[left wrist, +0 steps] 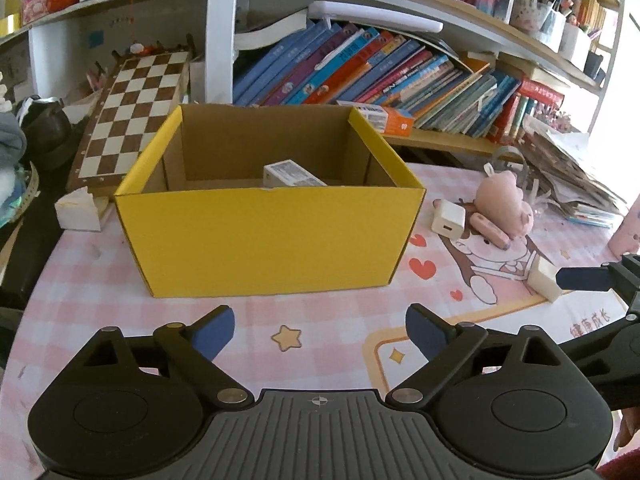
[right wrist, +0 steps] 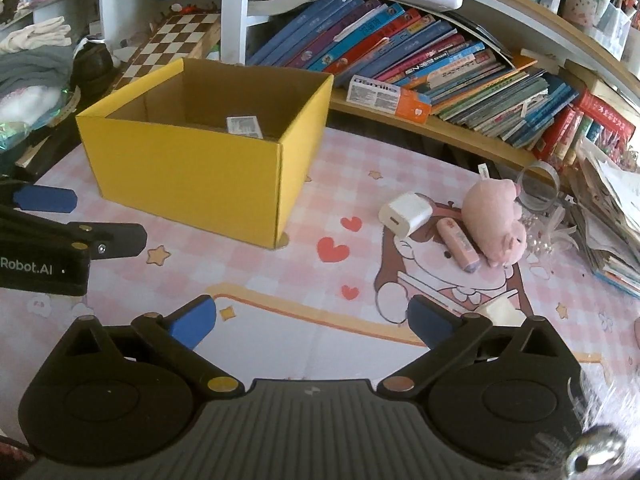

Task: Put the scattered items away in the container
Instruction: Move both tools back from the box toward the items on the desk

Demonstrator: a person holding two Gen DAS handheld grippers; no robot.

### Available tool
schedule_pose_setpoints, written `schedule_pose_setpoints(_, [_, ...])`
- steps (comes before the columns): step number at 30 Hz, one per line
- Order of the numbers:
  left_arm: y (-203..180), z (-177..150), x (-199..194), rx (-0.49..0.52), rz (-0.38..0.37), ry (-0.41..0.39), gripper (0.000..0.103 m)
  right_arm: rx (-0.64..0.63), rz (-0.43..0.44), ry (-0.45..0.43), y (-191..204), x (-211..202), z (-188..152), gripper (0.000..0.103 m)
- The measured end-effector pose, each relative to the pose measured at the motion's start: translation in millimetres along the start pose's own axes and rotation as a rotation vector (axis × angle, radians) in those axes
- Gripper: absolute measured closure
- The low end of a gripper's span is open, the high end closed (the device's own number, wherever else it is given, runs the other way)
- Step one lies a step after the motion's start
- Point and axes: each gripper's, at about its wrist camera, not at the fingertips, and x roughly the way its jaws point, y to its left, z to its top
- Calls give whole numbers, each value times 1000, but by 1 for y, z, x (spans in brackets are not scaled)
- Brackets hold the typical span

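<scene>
A yellow cardboard box (left wrist: 268, 240) stands open on the pink checked table mat, with a small white labelled packet (left wrist: 292, 174) lying inside. My left gripper (left wrist: 320, 330) is open and empty, just in front of the box's near wall. To the right of the box lie a white charger (right wrist: 406, 214), a pink stick-shaped item (right wrist: 458, 244) and a pink plush pig (right wrist: 494, 218). My right gripper (right wrist: 312, 320) is open with nothing between its fingers. A cream block (right wrist: 500, 312) sits just outside its right finger; in the left wrist view the cream block (left wrist: 542, 278) touches a blue fingertip.
A chessboard (left wrist: 132, 108) leans behind the box on the left. Slanted books (right wrist: 420, 52) fill the shelf behind. A messy paper stack (right wrist: 608, 208) and a clear tape roll (right wrist: 538, 188) crowd the right side. A white tissue wad (left wrist: 78, 214) sits left of the box.
</scene>
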Motion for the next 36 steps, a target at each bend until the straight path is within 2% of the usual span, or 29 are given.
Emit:
schedule_pose_setpoints(21, [-71, -1, 18, 14, 52, 30, 8, -16, 76, 20, -67, 13, -14, 0])
schedule_pose_setpoints(30, [-100, 0, 23, 16, 36, -35, 8, 27, 107, 25, -101, 14, -24, 0])
schedule_pose_setpoints(36, [-122, 1, 26, 71, 57, -72, 8, 15, 101, 13, -117, 13, -27, 0])
